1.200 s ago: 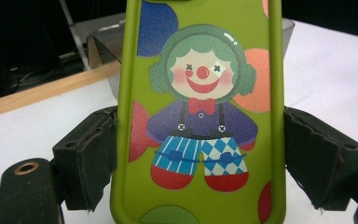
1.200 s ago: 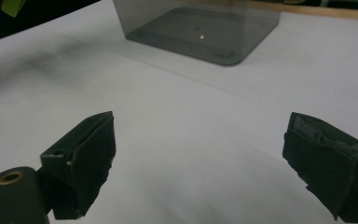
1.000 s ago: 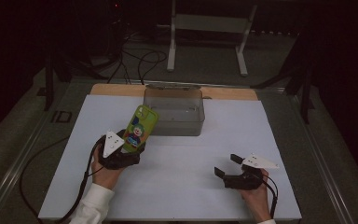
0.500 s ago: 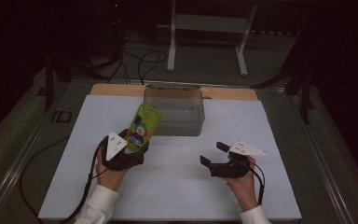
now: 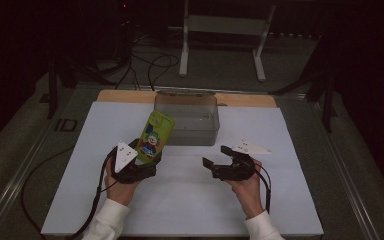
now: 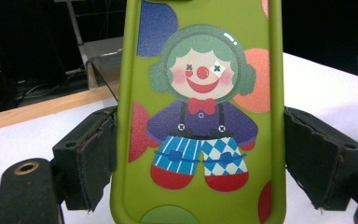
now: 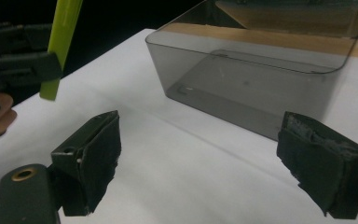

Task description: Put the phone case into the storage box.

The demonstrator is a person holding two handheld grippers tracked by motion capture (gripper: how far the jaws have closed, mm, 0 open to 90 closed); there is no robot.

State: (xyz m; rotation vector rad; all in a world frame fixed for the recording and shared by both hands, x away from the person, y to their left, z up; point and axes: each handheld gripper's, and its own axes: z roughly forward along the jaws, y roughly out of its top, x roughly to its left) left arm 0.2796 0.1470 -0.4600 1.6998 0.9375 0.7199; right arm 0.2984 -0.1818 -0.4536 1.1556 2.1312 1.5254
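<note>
Near the front-left of the white worktop (image 5: 280, 200), we hold a green phone case (image 5: 154, 136) clamped by its long edges in our left gripper (image 5: 147, 161), its long axis tilting up toward the clear bin (image 5: 187, 119) at the back edge, just beyond it. Our right gripper (image 5: 221, 159) hangs beside it, jaws apart and empty, so we judge the left hand nearer for any drop.
</note>
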